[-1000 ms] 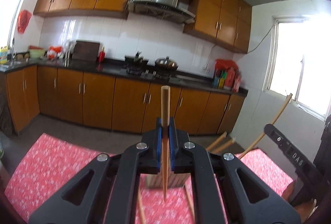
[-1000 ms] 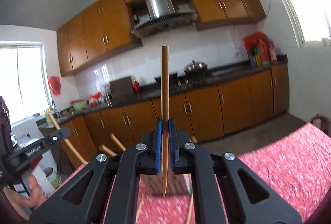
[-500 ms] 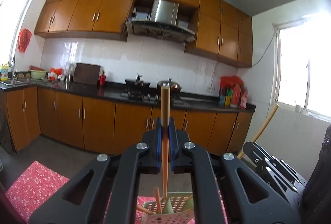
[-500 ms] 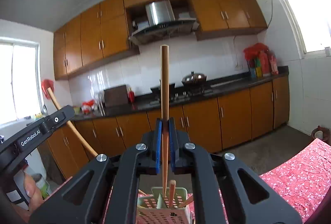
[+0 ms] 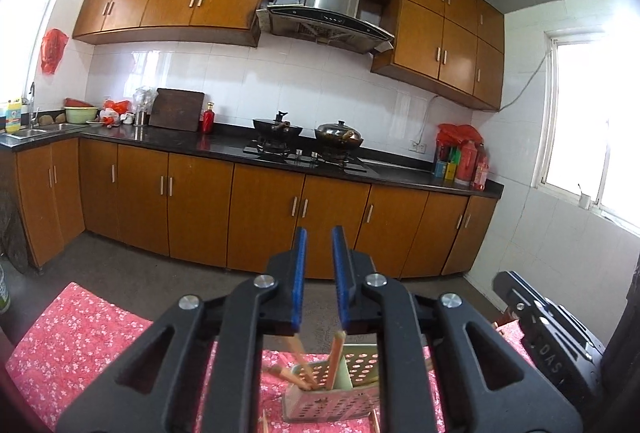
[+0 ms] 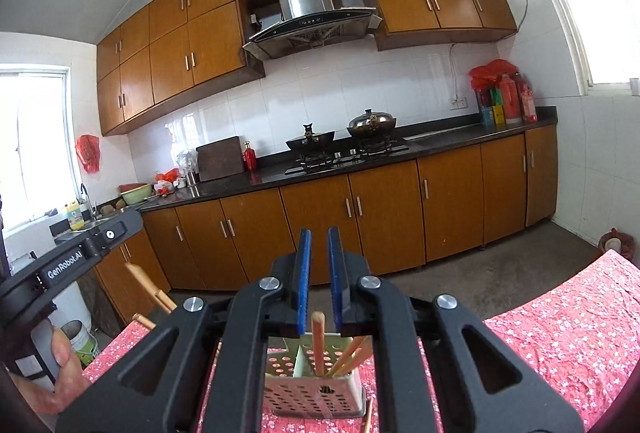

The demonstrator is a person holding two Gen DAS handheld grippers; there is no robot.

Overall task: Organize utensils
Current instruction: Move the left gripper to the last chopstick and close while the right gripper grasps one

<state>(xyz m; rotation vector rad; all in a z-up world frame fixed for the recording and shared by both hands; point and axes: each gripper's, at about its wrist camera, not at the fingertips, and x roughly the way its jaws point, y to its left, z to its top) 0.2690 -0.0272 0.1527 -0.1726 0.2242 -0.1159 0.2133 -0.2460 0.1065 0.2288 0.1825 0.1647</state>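
change vs earlier, left: left gripper (image 5: pixel 319 275) had a wooden chopstick clamped upright between its blue pads; now nothing is between them, and the jaws have just been opening to a narrow gap.
change vs earlier, right: same for right gripper (image 6: pixel 317 277), whose chopstick is gone from the pads; jaws just opened, slightly apart, empty.
change, view: a second ago both cameras saw mostly the cloth; now the holder sits directly below each claw.
left hand: seen at the far left edge of the right wrist view, hand (image 6: pixel 52 373) wrapped round the left gripper's grey handle.
loose sticks, left side: two wooden sticks (image 6: pixel 150 291) beyond the table's left edge in the right view; what they belong to is unclear.
utensil holder: one perforated pale plastic holder (image 5: pixel 332 403) standing on the table, with a solid divider inside.
chopsticks in holder, left view: about three visible, leaning; one upright chopstick (image 5: pixel 335 357) tilted just under the right pad.
chopsticks in holder, right view: one upright chopstick (image 6: pixel 318 345) standing right below the jaw gap, plus about three leaning to its right, all in the right compartment; exact count is hard to tell.
chopsticks on cloth: one tip right of the holder base in the right view, two partial tips in the left view.
tablecloth: one red floral tablecloth (image 6: pixel 568 337) under everything.
claws counted: two, both barely parted, neither touching a chopstick.
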